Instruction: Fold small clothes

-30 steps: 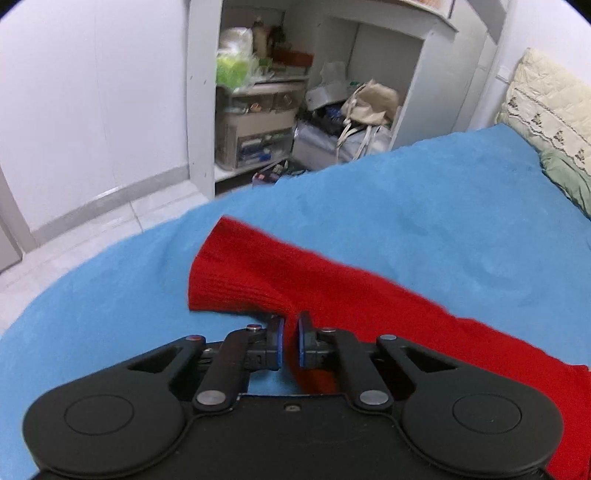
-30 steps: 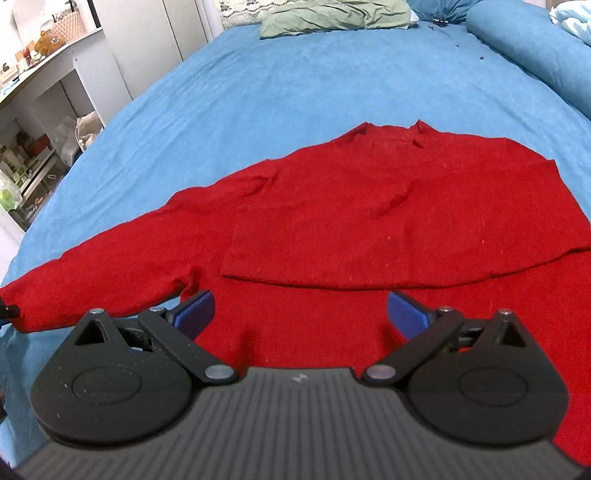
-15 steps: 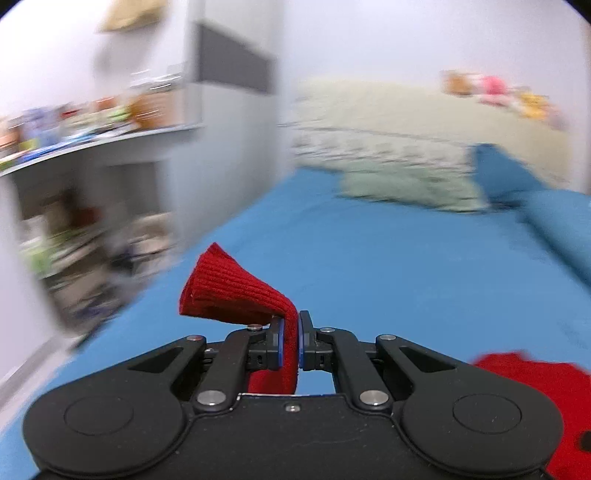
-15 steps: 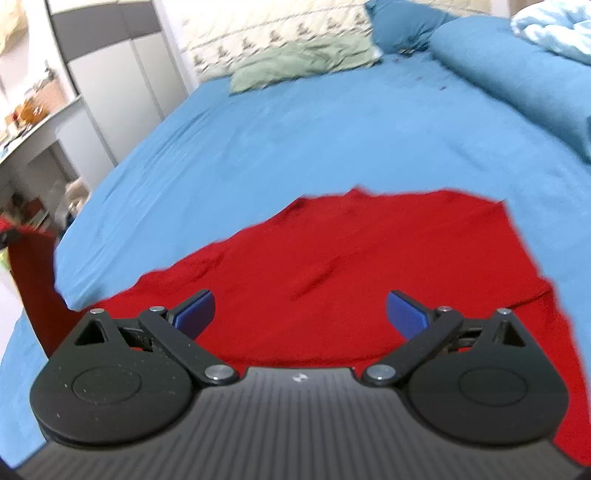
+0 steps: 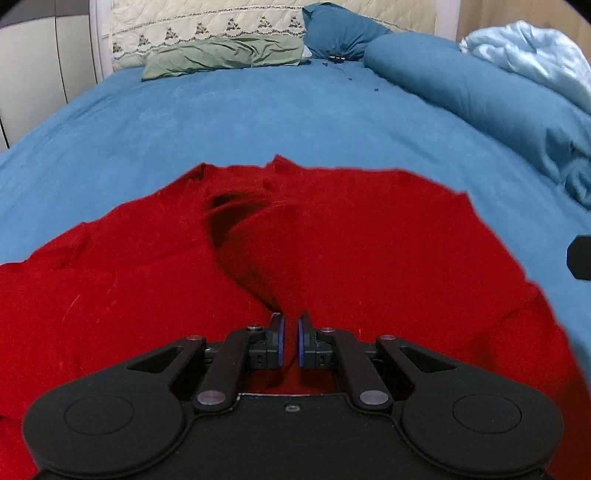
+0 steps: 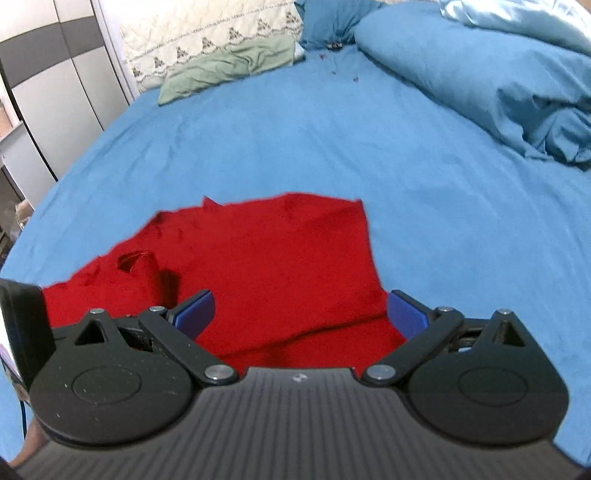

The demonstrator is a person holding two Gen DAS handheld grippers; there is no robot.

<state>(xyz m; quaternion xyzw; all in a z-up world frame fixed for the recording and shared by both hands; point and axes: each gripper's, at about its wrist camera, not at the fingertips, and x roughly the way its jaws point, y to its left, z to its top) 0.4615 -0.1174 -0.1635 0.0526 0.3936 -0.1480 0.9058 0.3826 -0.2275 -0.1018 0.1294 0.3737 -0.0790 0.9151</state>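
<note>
A red knit sweater (image 5: 369, 251) lies spread on the blue bed sheet (image 5: 258, 122); it also shows in the right wrist view (image 6: 280, 258). My left gripper (image 5: 290, 341) is shut on the sweater's sleeve (image 5: 240, 236), which rises from the jaws and stretches forward over the sweater body with its cuff opening dark. In the right wrist view the lifted sleeve (image 6: 146, 267) stands at the left. My right gripper (image 6: 301, 314) is open and empty, just above the sweater's near part.
A green pillow (image 5: 225, 55) and a quilted headboard (image 5: 207, 26) are at the far end. A rolled blue duvet (image 5: 480, 96) lies along the right side. A wardrobe (image 6: 55, 92) stands to the left of the bed.
My left gripper has lifted the sleeve off the sheet and swung it from the left side over the sweater body. The right gripper has stayed open and shifted a little.
</note>
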